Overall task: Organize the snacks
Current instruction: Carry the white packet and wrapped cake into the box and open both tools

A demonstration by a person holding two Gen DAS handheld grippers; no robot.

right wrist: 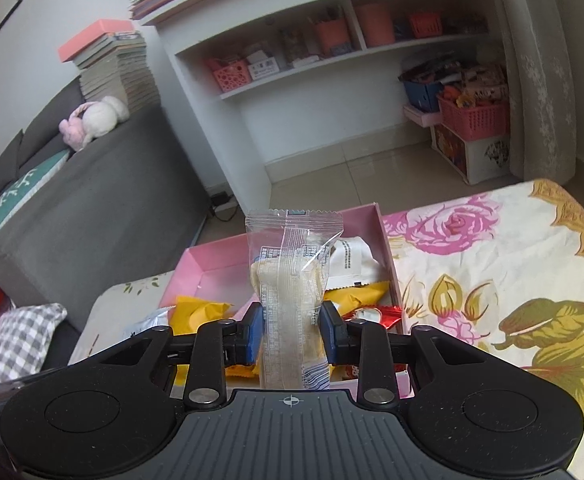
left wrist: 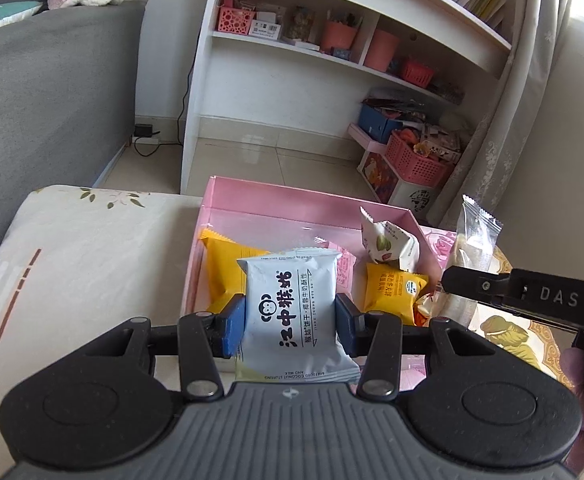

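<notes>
My left gripper (left wrist: pixel 290 322) is shut on a pale blue biscuit packet (left wrist: pixel 292 312) with a monkey logo, held above the near edge of the pink box (left wrist: pixel 292 200). My right gripper (right wrist: pixel 290 330) is shut on a clear-wrapped pale snack bar (right wrist: pixel 292 292), held upright over the box (right wrist: pixel 211 264); it also shows in the left wrist view (left wrist: pixel 472 256). Inside the box lie yellow packets (left wrist: pixel 392 290), a white packet with a green nut print (left wrist: pixel 390 244) and a red packet (right wrist: pixel 376 316).
The box sits on a surface with a floral cloth (right wrist: pixel 492 264). A grey sofa (left wrist: pixel 51 92) stands to the left. A white shelf unit (left wrist: pixel 332 52) and pink baskets (left wrist: pixel 416 160) stand on the tiled floor beyond. A curtain (left wrist: pixel 520 92) hangs at the right.
</notes>
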